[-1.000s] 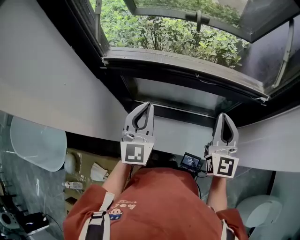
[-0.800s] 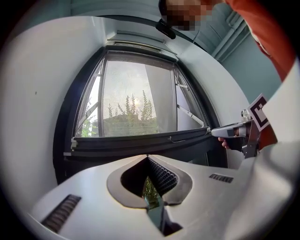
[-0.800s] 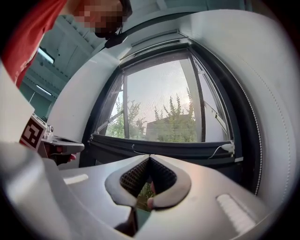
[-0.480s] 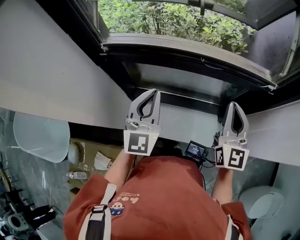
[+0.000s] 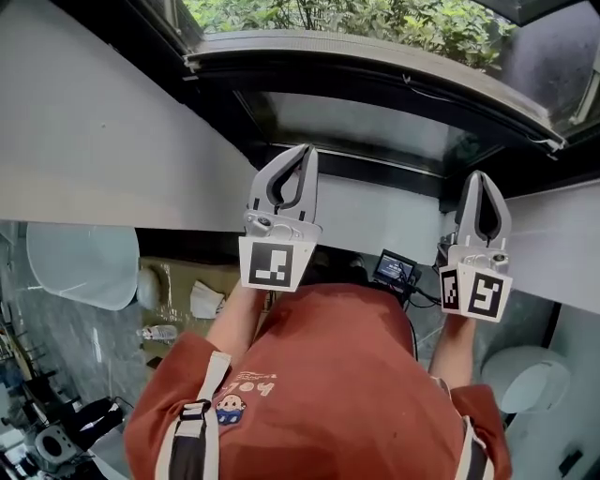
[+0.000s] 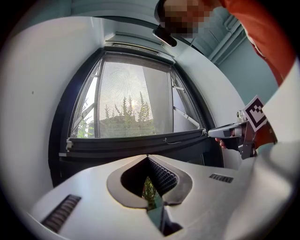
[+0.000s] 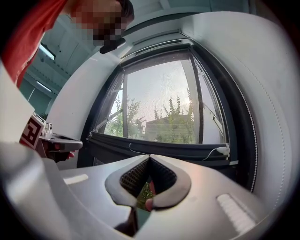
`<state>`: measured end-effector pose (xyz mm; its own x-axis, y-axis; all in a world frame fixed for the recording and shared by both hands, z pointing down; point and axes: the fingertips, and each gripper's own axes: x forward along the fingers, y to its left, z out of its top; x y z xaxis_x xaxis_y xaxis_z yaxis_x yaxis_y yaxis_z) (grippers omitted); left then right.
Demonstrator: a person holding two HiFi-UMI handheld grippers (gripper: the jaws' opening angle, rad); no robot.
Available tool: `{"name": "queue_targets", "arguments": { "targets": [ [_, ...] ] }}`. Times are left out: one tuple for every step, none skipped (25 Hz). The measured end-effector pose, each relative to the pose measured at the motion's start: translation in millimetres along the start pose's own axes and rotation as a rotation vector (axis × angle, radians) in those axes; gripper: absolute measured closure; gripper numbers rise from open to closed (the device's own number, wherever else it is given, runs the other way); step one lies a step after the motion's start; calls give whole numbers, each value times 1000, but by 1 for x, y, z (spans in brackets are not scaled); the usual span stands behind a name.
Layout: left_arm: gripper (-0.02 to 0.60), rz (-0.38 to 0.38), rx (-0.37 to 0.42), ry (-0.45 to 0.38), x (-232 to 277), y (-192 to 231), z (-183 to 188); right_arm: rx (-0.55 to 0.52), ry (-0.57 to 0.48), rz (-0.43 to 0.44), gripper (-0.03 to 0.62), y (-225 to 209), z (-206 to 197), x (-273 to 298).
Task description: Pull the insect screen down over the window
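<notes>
The insect screen's mesh [image 6: 133, 101] covers the window pane, and its dark bottom bar [image 6: 136, 140] lies low along the frame. The same bar [image 7: 159, 147] runs across the right gripper view, with a thin cord and a white tab [image 7: 224, 151] at its right end. My left gripper [image 5: 307, 150] is shut with nothing in it, held short of the bar. My right gripper [image 5: 480, 176] is shut too and empty, level with the left one. Each shows in the other's view: the right gripper [image 6: 220, 132] at the bar's right end, the left gripper [image 7: 70, 142] at its left end.
Dark window frame [image 5: 375, 70] with green shrubs [image 5: 375, 19] outside. White wall panels [image 5: 94, 141] flank the opening. Below are a pale round seat [image 5: 80, 262], another [image 5: 525, 380], boxes [image 5: 187, 291] and a small screen device [image 5: 394, 270]. The person's red shirt [image 5: 328, 375] fills the foreground.
The window frame has slid toward the top of the head view. Both grippers stay shut and side by side; the right one has drifted a little right and down.
</notes>
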<state>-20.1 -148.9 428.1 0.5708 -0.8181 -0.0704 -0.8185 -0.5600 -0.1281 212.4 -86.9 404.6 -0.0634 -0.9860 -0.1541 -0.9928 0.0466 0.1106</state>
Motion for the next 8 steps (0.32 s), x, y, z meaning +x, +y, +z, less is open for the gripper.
{"name": "queue_targets", "arguments": {
  "targets": [
    [577, 0, -1, -2, 1, 0, 1, -4, -4, -5, 585, -2, 1, 0],
    [577, 0, -4, -5, 1, 0, 1, -8, -7, -8, 585, -4, 2, 0],
    [577, 2, -5, -7, 1, 1, 2, -10, -8, -9, 585, -5, 3, 0],
    [577, 4, -7, -8, 1, 1, 2, -11, -7, -9, 585, -6, 3, -1],
    [577, 5, -7, -7, 1, 2, 2, -13, -5, -8, 585, -8, 3, -1],
    [576, 7, -7, -8, 1, 4, 2, -13, -4, -8, 585, -10, 3, -1],
    [576, 9, -7, -9, 1, 5, 3, -14, -4, -9, 585, -12, 4, -1],
    [577, 10, -7, -10, 2, 6, 4, -14, -4, -9, 585, -14, 4, -1]
  ]
}}
